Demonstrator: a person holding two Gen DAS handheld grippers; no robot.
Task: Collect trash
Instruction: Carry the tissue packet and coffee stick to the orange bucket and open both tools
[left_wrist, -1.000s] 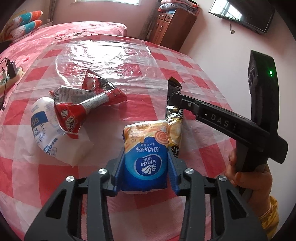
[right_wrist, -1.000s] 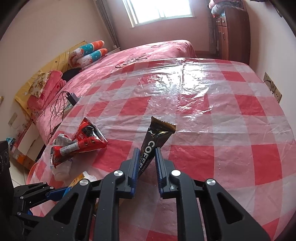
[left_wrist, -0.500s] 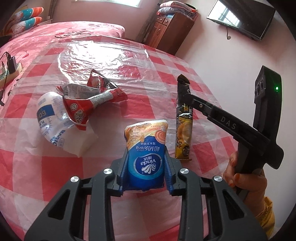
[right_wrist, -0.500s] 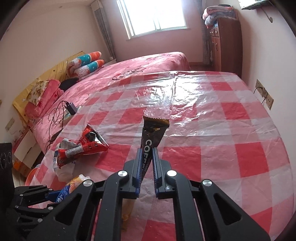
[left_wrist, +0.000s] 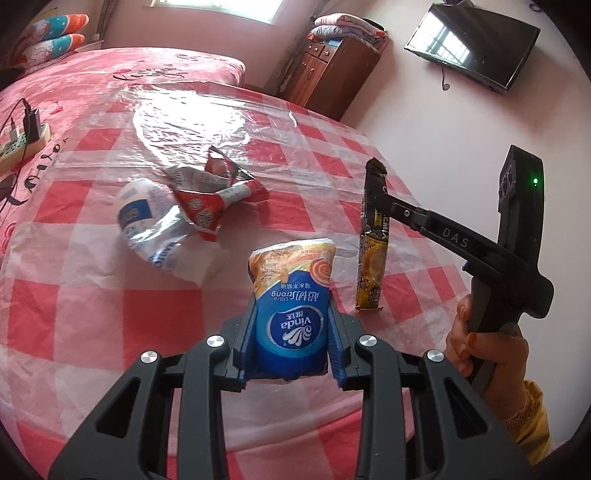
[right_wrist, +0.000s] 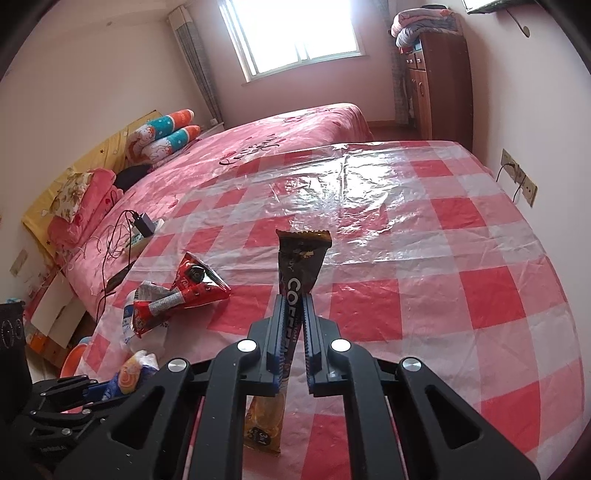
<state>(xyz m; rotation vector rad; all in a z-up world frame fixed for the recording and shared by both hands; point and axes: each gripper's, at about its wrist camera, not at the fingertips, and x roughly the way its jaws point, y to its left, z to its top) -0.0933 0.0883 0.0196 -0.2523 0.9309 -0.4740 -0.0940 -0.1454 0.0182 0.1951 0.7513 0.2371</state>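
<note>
Your checked tablecloth (left_wrist: 92, 314) lies mostly bare beyond the red wrapper (left_wrist: 218, 192) and the white bag (left_wrist: 155, 229) under it; both remain. Your left gripper (left_wrist: 291, 332) clamps the tissue pack (left_wrist: 291, 295), your right gripper (right_wrist: 293, 325) pinches the coffee sachet (right_wrist: 301, 258), both nearer you than the red wrapper. The cloth's edge drops off just behind.

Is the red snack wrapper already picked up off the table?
No, the red snack wrapper lies on the checked tablecloth, with no tongs on it.

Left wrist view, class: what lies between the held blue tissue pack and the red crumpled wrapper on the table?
Only bare checked tablecloth separates the tissue pack from the red wrapper; the left wrist view shows it.
</note>
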